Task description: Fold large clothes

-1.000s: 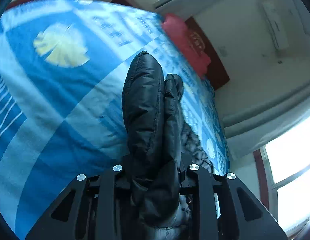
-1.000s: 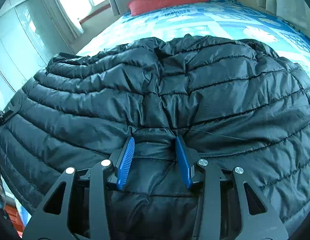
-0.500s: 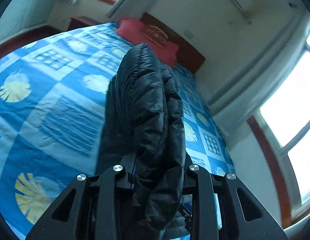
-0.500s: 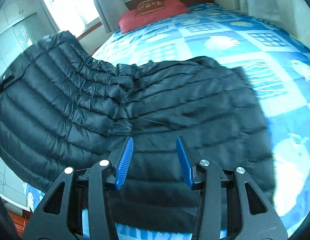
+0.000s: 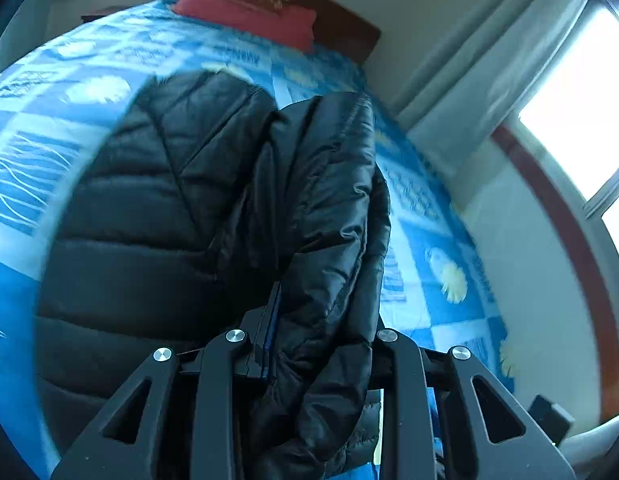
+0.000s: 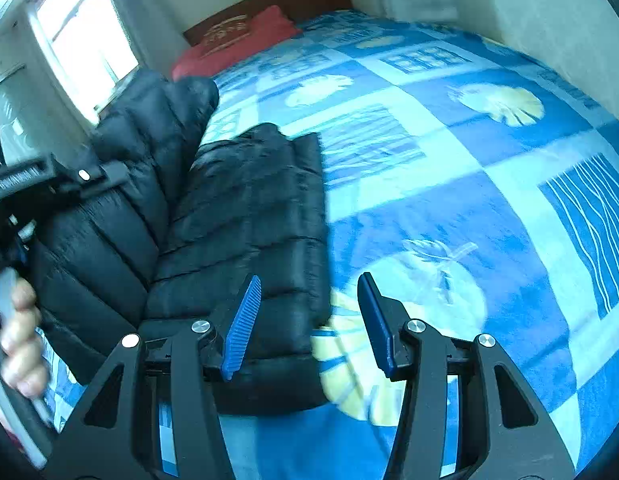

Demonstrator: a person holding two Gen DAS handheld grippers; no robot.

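Note:
A black quilted puffer jacket [image 5: 157, 240] lies on the blue patterned bedspread [image 6: 449, 184]. My left gripper [image 5: 321, 320] is shut on a thick fold of the jacket [image 5: 333, 216] and holds it up above the rest. In the right wrist view the jacket [image 6: 245, 216] lies at the left, partly folded over, and the left gripper [image 6: 57, 184] holds its raised edge at the far left. My right gripper [image 6: 309, 320] is open and empty, just above the jacket's right edge and the bedspread.
A red pillow [image 6: 245, 36] lies at the wooden headboard [image 6: 269, 0]. Windows [image 5: 581, 96] with grey curtains stand beside the bed. A hand [image 6: 17, 332] shows at the left edge. Open bedspread stretches to the right of the jacket.
My right gripper has let go of the jacket and moved right, off its edge. My left gripper has carried its fold over, so the jacket now lies narrower.

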